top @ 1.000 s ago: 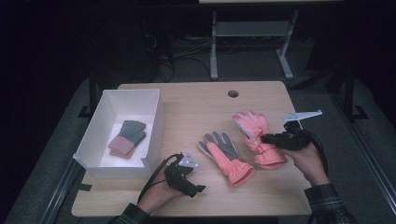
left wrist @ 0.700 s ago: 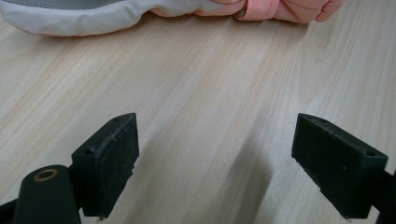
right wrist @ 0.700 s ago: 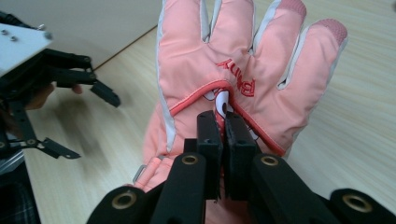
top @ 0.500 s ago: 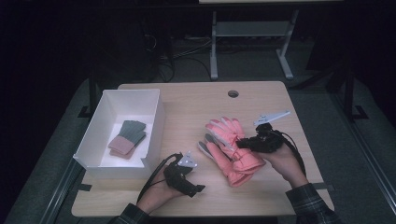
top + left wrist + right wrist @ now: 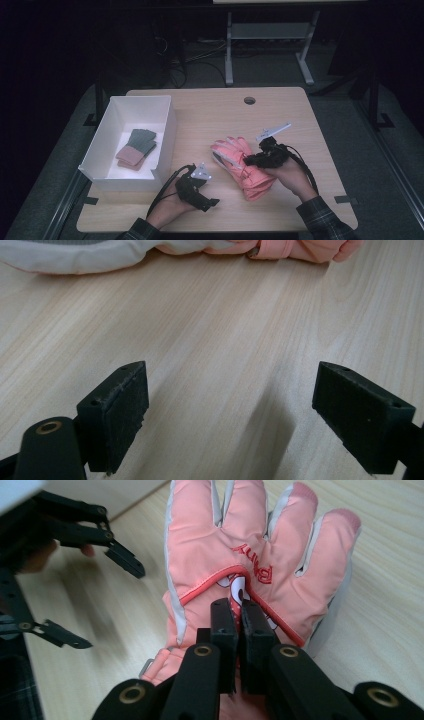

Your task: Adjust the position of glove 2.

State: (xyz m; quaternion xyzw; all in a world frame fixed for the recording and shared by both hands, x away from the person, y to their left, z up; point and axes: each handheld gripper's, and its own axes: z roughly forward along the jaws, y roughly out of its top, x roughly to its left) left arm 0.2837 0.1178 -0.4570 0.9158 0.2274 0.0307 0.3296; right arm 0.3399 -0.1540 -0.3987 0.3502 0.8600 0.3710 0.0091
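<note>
R gripper clamped on fabric of the top pink ski glove, which lies stacked on the 2nd glove at table centre-right. L gripper has jaws wide apart w/ nothing between, resting near edge just left of gloves. White box w/ folded socks at far left.

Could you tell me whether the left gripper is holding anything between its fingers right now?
No, the left gripper has its fingers standing wide apart over the bare wooden table, with nothing between them.
</note>
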